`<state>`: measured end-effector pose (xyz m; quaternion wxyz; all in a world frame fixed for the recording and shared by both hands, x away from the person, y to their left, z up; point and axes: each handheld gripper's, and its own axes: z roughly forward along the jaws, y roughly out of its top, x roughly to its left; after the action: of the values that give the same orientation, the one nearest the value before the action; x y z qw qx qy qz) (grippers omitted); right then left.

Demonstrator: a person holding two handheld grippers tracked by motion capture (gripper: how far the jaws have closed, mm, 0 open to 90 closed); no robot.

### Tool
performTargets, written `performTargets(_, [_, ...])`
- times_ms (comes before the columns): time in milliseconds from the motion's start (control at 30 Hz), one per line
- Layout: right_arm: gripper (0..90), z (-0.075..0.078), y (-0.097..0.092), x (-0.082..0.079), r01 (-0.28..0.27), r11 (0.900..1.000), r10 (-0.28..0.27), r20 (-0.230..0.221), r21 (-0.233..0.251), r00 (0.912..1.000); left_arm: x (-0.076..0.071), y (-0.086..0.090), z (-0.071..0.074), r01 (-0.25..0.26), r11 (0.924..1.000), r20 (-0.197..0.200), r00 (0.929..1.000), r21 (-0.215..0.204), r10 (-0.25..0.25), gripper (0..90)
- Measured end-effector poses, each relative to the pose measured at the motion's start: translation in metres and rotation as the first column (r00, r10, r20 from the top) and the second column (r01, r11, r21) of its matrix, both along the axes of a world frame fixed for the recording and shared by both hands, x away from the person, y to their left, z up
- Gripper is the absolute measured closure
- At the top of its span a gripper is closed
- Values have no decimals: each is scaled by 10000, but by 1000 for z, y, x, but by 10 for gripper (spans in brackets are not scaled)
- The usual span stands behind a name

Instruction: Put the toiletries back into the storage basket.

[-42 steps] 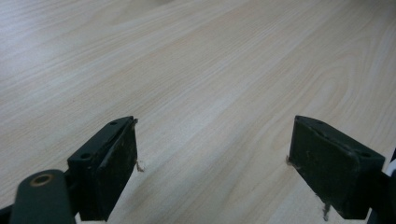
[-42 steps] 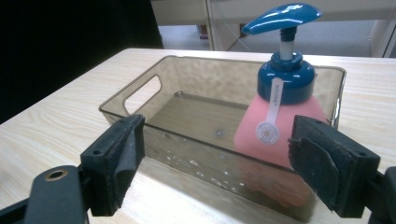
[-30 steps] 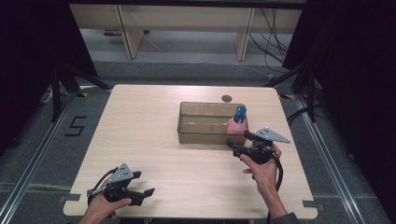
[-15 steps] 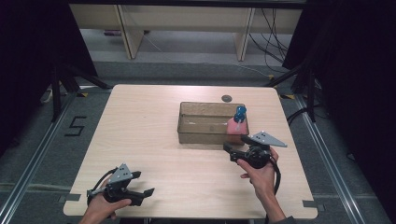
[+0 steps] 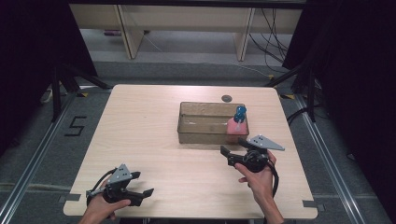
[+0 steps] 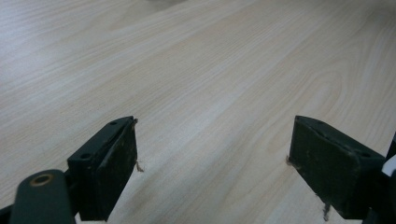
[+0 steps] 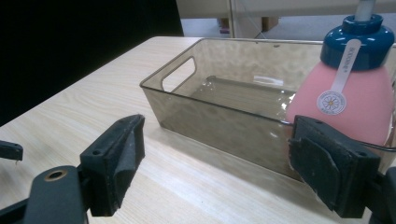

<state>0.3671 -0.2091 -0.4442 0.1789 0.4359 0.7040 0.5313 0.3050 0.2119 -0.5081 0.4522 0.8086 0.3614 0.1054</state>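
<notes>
Standing inside the right end of the clear bin, the pink bottle is partly hidden: in the right gripper view its lower body sits behind the bin wall and one jaw pad, and its pump top is cut off by the frame edge. Text on the white label strip is too small to read.

Right gripper sits on the table just in front of the bin's near wall, jaws spread wide, gripping nothing. Grey three-cornered plate on top, black cable trailing back past the hand. In its own view the pads look rough and worn, with the bin between them farther off.

Left gripper is near the front left corner of the table, well apart from the bin, jaws also spread and empty. Its own view shows bare wood grain between the pads, with a few frayed fibres hanging off the pad edges.

Bin: smoky translucent plastic, rectangular, rounded corners, handle cutout in the end wall. Bottle: rounded pink body, blue cap, small round daisy sticker.

Table: pale wood-grain laminate, matte. Small dark round thing beyond the bin, can't tell what it is. Floor is grey, marked with a "5" at left; dark curtains both sides, light shelving legs and cables at the back.
</notes>
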Motion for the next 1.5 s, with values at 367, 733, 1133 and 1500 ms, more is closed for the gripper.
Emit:
performTargets(367, [188,-1,5,-8,-26,9999,30,-289,152,9996,0,0,0,-9,10000,14,10000,-2,9,148])
performTargets(733, [187,-5,5,-13,-270,9996,272,-152,117,9995,0,1,0,-27,10000,9,10000,29,27,148])
performTargets(1133, [184,-8,7,-22,-446,9990,447,-255,36,9987,0,0,0,-12,10000,7,10000,-17,12,148])
performTargets(1500, [166,-15,8,-30,-637,9980,637,-313,14,9975,0,-1,0,4,10000,-19,10000,-32,-4,148])
